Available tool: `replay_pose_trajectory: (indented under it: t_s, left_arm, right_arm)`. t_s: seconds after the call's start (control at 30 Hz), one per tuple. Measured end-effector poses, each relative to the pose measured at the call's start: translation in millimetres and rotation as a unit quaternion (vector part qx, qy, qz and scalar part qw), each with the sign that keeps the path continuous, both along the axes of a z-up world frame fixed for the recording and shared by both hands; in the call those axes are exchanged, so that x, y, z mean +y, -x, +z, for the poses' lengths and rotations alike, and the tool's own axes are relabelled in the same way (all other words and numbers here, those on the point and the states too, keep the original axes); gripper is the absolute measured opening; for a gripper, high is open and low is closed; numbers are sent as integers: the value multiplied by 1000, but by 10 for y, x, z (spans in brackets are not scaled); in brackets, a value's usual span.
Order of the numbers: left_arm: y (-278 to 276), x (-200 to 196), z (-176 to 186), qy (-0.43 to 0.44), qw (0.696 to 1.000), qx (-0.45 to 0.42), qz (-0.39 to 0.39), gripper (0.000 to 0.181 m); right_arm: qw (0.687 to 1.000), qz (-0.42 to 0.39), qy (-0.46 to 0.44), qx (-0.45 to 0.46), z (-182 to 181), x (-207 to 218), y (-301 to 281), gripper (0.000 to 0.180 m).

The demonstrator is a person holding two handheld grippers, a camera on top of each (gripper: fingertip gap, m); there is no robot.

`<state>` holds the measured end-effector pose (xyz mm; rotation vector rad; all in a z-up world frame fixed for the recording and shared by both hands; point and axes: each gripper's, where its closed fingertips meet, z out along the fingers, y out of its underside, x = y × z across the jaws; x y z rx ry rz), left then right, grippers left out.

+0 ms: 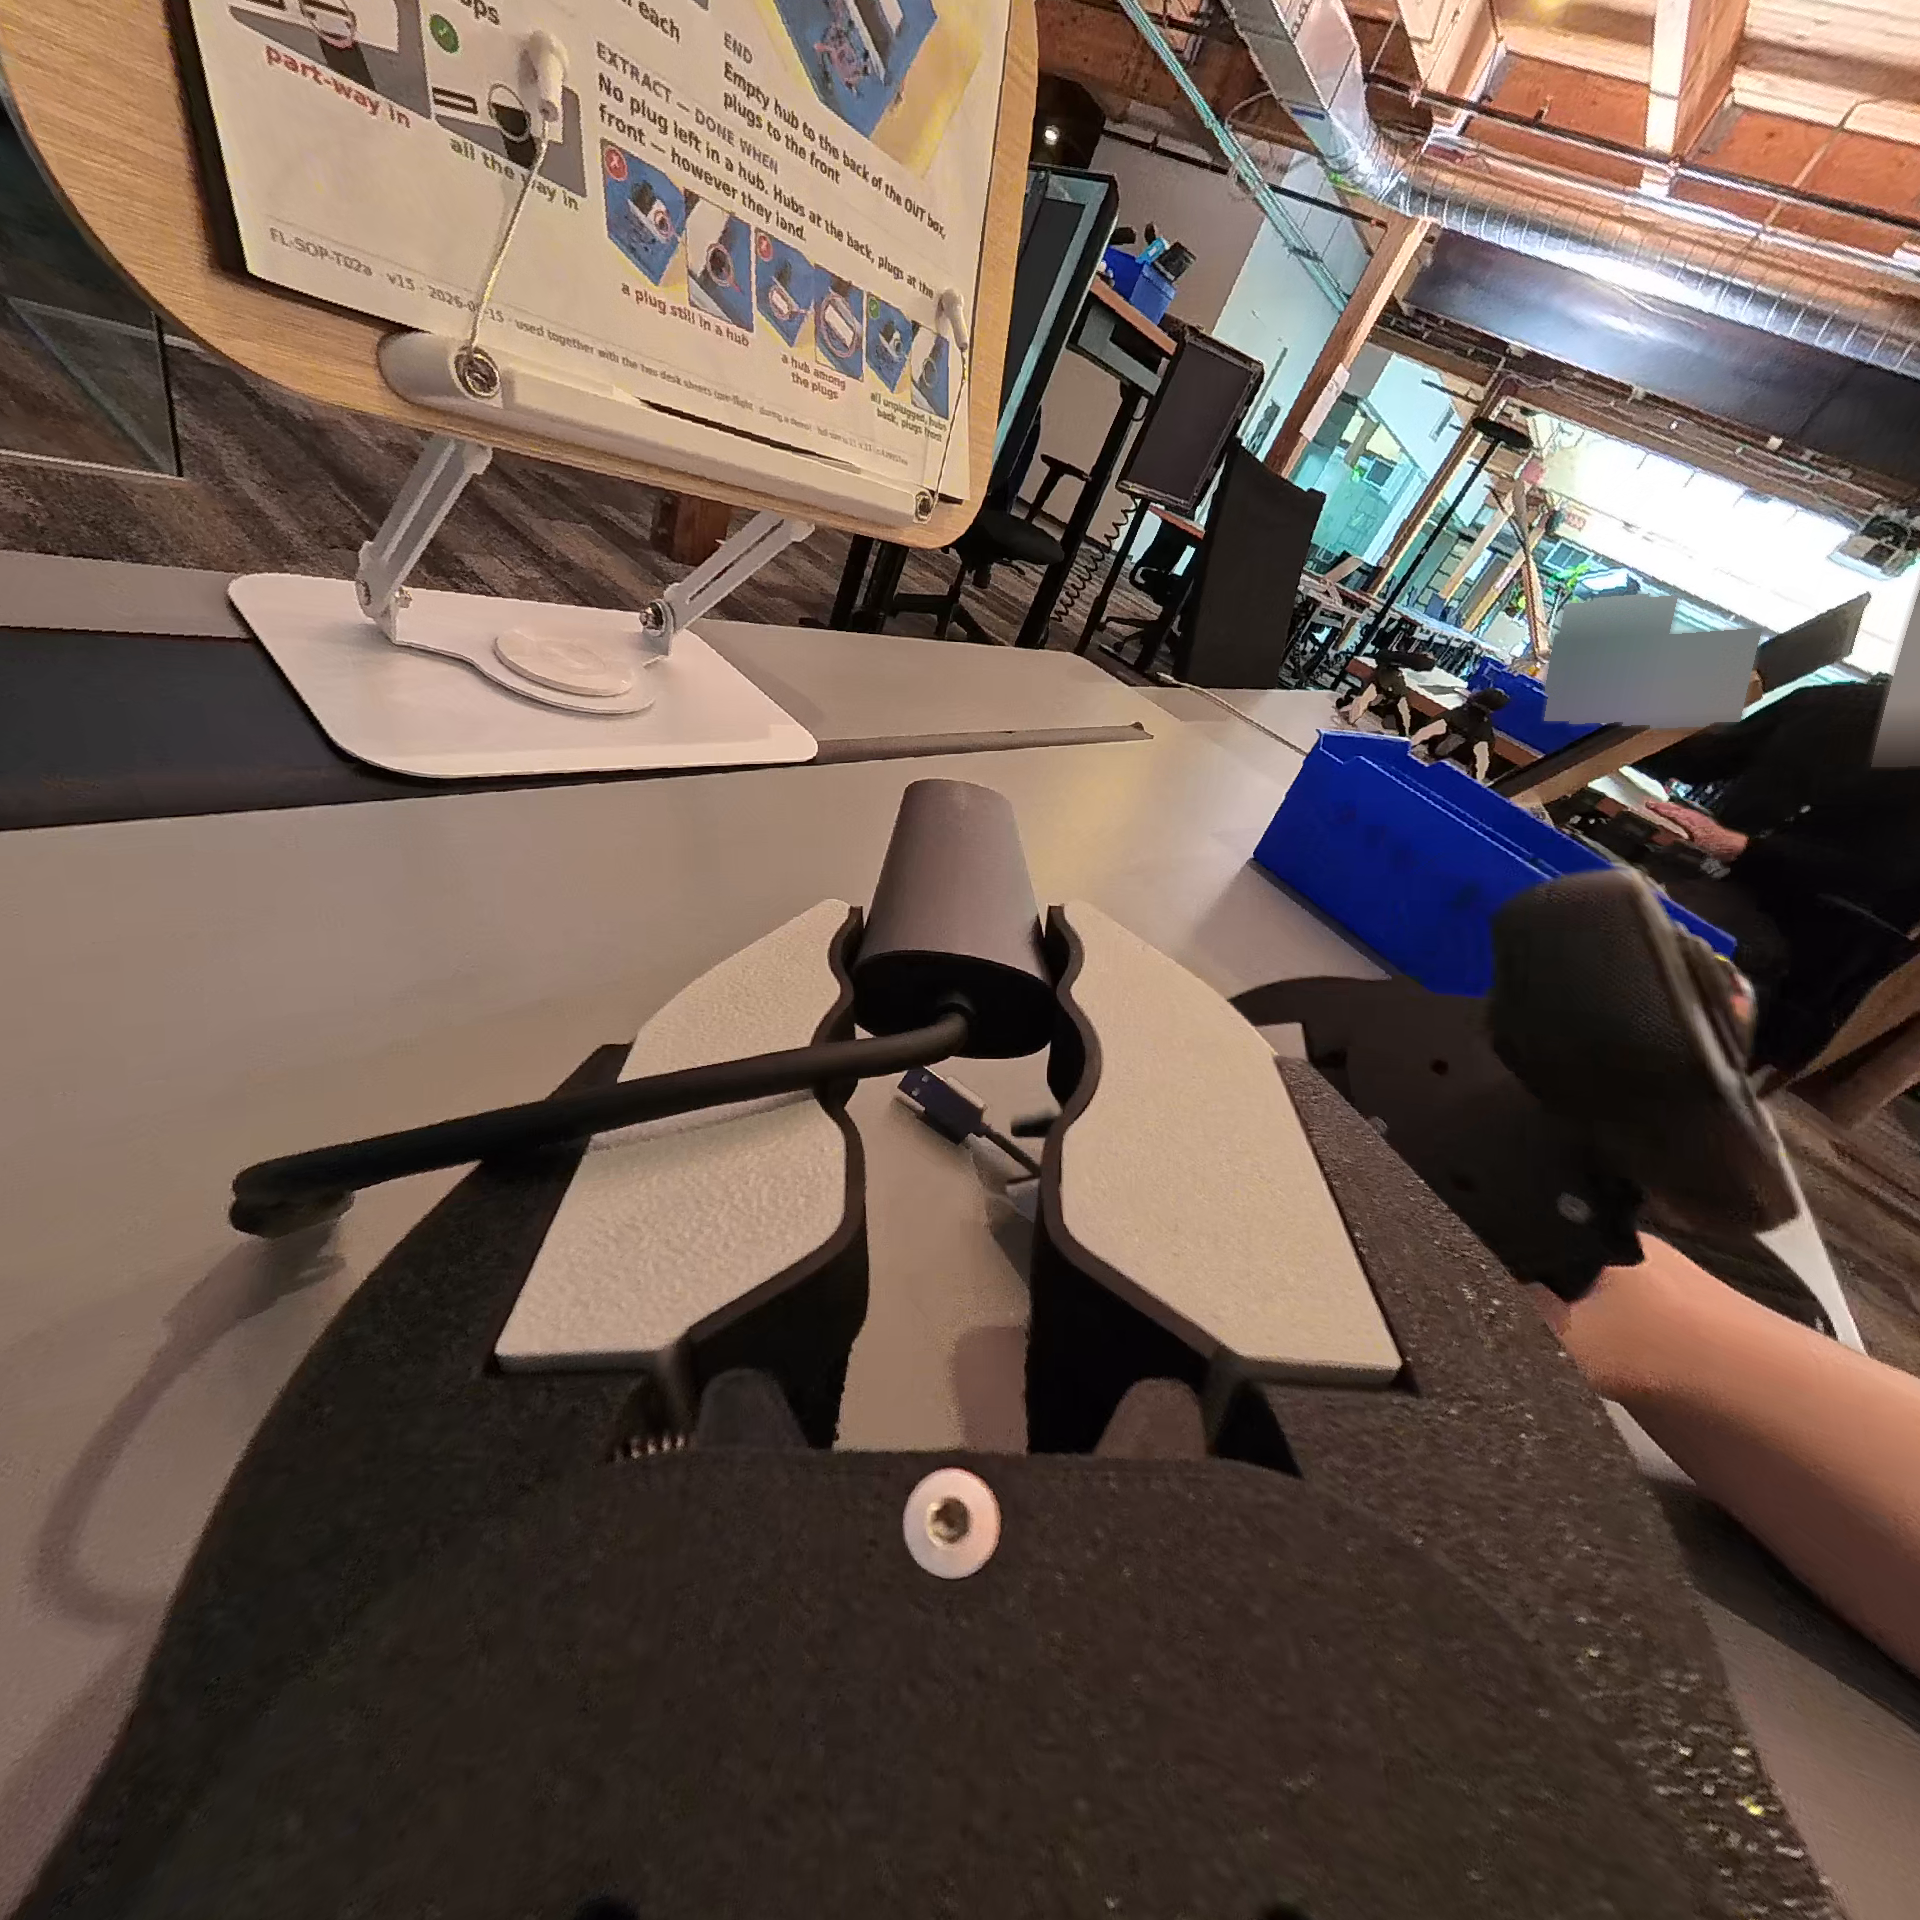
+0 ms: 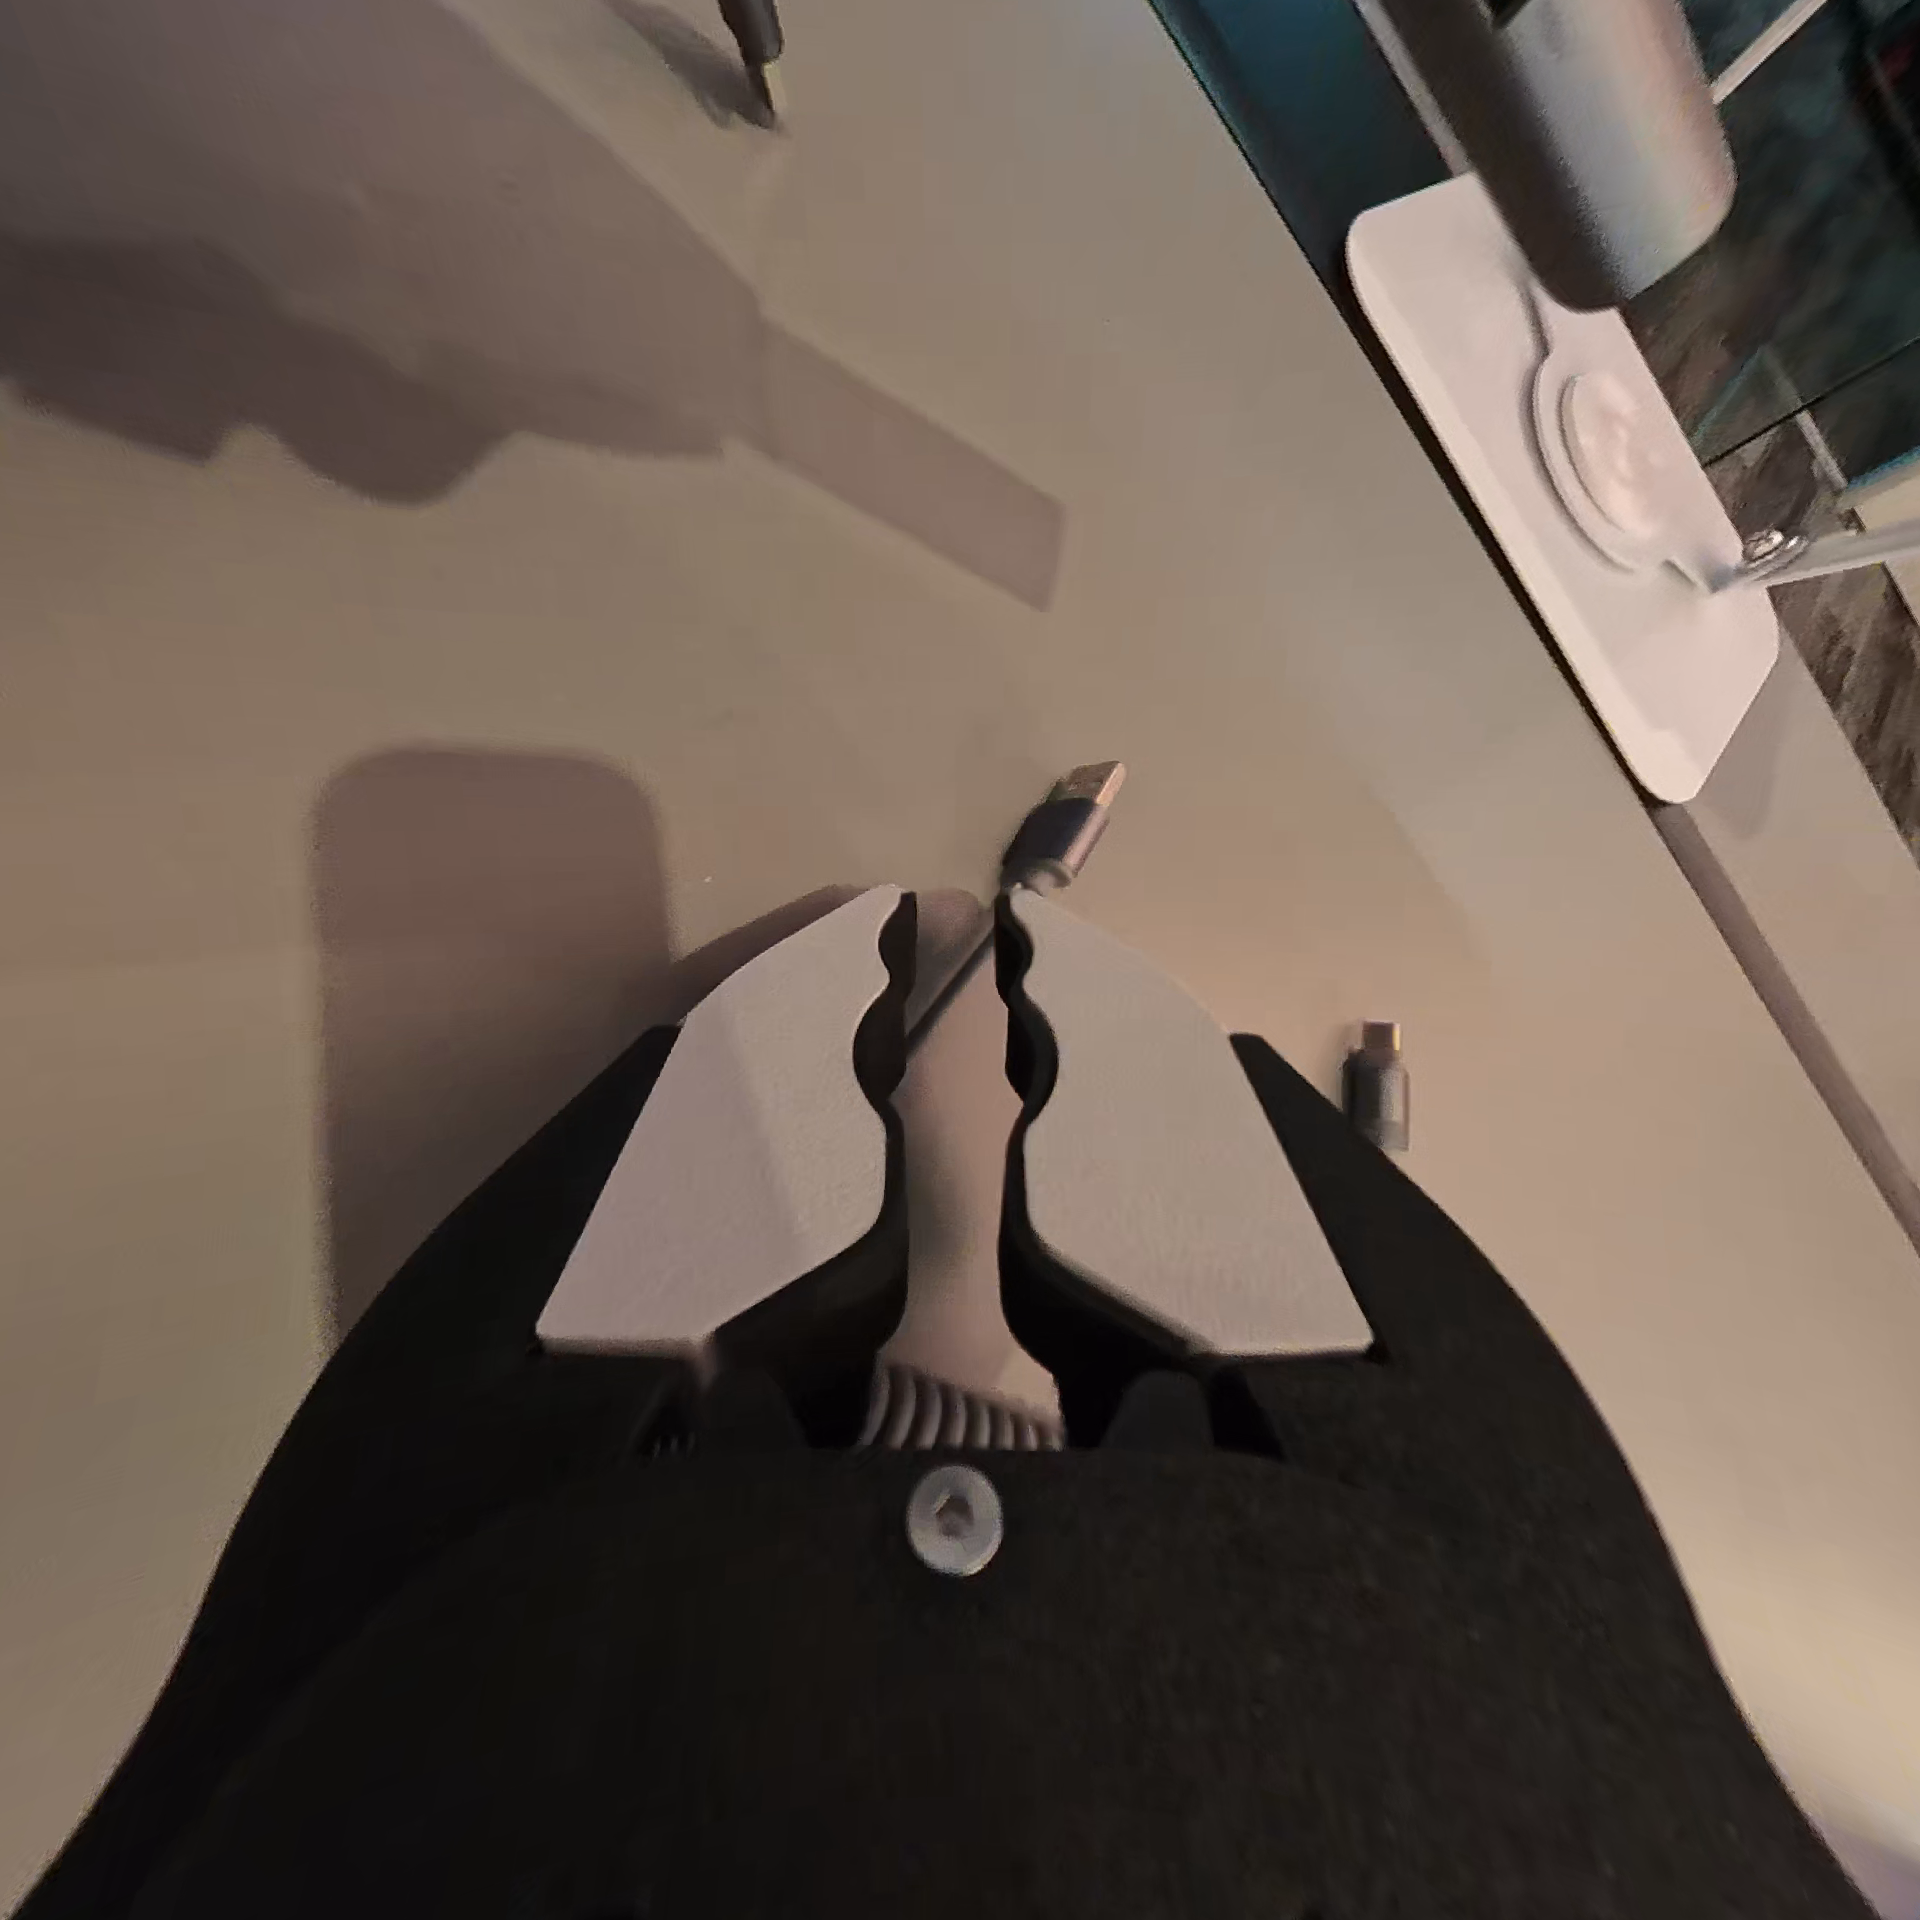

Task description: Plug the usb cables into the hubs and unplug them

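On the pale grey tabletop (image 1: 312, 935), much is only half seen. From the right wrist view, the thin braided cable (image 2: 951, 982) runs back between the fingers and disappears under the black body of the right gripper (image 2: 956, 909), so its far end is hidden. A small grey plug-like piece (image 2: 1377, 1081) lies just beside that gripper's right edge, too blurred to identify. At the top edge, a dark pointed tip (image 2: 753, 62) is cut off by the frame. The wooden board with a printed instruction sheet (image 1: 582, 208) on its white folding stand (image 1: 520, 675) is cropped at the top and left.

From the left wrist view, the left gripper (image 1: 951, 935) is clamped narrowly on a dark grey, tapered cylindrical USB hub (image 1: 951, 914), which is held upright-tilted above the table. The hub's black cord (image 1: 582, 1117) trails left across the finger. Below, on the table between the fingers, lies the blue USB-A plug (image 1: 940, 1103).

The right gripper stands slightly parted, a narrow gap between its jaws, gripping nothing; the cable passes through the gap, and whether it touches cannot be told. The plug (image 2: 1075, 821) lies just ahead of the tips. A blue plastic bin (image 1: 1434, 862) sits at the right.
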<state>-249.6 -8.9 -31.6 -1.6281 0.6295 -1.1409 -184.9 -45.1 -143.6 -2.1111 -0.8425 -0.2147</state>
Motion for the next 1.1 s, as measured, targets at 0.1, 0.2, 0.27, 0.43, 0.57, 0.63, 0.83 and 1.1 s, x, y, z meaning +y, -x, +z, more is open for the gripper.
replay_pose_trajectory:
  t_s: [0.1, 0.2, 0.27, 0.43, 0.57, 0.63, 0.83, 1.1]
  left_arm:
    - [-2, -5, 0, -1, 1000, 1, 0, 33]
    - [5, -8, 12, -1, 1000, -1, 1, 33]
    - [6, -5, 11, 0, 1000, -3, 1, 33]
    - [3, -8, 10, -2, 1000, 0, 1, 33]
    - [0, -5, 4, 1, 1000, -1, 1, 33]
    - [1, -7, 5, 0, 1000, 0, 1, 33]
    - [11, -2, 13, -1, 1000, -2, 4, 33]
    - [-12, -26, 18, -4, 1000, -1, -4, 33]
  right_arm:
    - [998, -52, 32, 10, -71, -49, -120, 8]
    - [994, -86, 52, 51, -89, -86, -181, 9]
    - [991, -95, 53, 72, -85, -81, -201, 11]
    - [985, -125, 58, 105, -88, -83, -309, 18]
    - [984, -101, 79, 126, -111, -54, -213, 6]
    - [984, -90, 82, 128, -112, -46, -186, 5]
    - [944, -57, 137, 295, -17, -80, -41, 4]
    - [846, 10, 215, 487, 406, -333, 137, 4]
